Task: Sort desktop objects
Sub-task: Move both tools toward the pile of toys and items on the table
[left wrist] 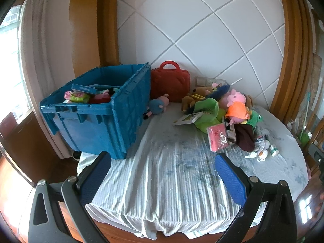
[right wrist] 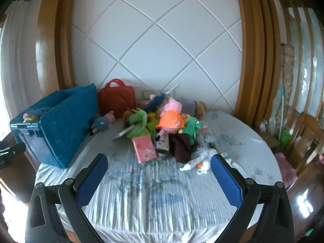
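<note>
Both your grippers hang empty over the near edge of the cloth-covered round table (left wrist: 162, 182), left gripper (left wrist: 162, 174) and right gripper (right wrist: 160, 174) each with blue pads spread wide. Unsorted goods remain heaped toward the far right edge: plush toys (right wrist: 170, 119), a pink flat packet (right wrist: 144, 148) at the pile's near side, small white items beside it. Your deep blue plastic crate (left wrist: 97, 117) stands at the left edge, partly filled. Take the packet first; it lies clear, so close across its thin edges.
</note>
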Motion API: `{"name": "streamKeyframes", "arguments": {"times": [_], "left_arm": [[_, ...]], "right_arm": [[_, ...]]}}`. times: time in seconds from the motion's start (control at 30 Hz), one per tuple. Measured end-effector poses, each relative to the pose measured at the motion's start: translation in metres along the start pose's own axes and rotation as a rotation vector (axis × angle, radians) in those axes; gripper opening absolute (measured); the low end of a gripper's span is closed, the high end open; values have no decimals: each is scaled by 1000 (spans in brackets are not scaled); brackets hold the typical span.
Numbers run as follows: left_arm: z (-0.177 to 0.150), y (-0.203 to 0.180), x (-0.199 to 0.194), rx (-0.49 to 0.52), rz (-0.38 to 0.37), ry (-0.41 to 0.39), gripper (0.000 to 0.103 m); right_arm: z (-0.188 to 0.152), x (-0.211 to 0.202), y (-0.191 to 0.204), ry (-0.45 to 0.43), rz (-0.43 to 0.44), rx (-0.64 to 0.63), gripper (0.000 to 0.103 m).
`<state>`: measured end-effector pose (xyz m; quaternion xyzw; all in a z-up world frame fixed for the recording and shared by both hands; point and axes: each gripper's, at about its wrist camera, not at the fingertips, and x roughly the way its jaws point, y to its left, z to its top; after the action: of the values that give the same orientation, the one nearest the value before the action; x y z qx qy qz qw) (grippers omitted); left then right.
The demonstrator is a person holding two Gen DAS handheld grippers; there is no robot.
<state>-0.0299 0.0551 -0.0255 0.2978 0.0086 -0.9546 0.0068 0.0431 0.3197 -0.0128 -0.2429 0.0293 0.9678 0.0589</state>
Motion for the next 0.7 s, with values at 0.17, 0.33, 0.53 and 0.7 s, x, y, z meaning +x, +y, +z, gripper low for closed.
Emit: {"name": "streamKeyframes", "arguments": {"times": [0.17,0.33,0.53,0.7], "left_arm": [[-4,-27,22,29,-17,44,103],[2,-62,55,77,-46,70,103],[17,-102,119,121,-98,118,103],[35,-131,188,134,-130,168,103]], "right_arm": [[-12,16,-28,33,-10,48,103],[-18,42,-56,68,-41,101,103],[-14,95,-76,120,-83,118,103],[5,157,-85,156,-115,110,103]]}}
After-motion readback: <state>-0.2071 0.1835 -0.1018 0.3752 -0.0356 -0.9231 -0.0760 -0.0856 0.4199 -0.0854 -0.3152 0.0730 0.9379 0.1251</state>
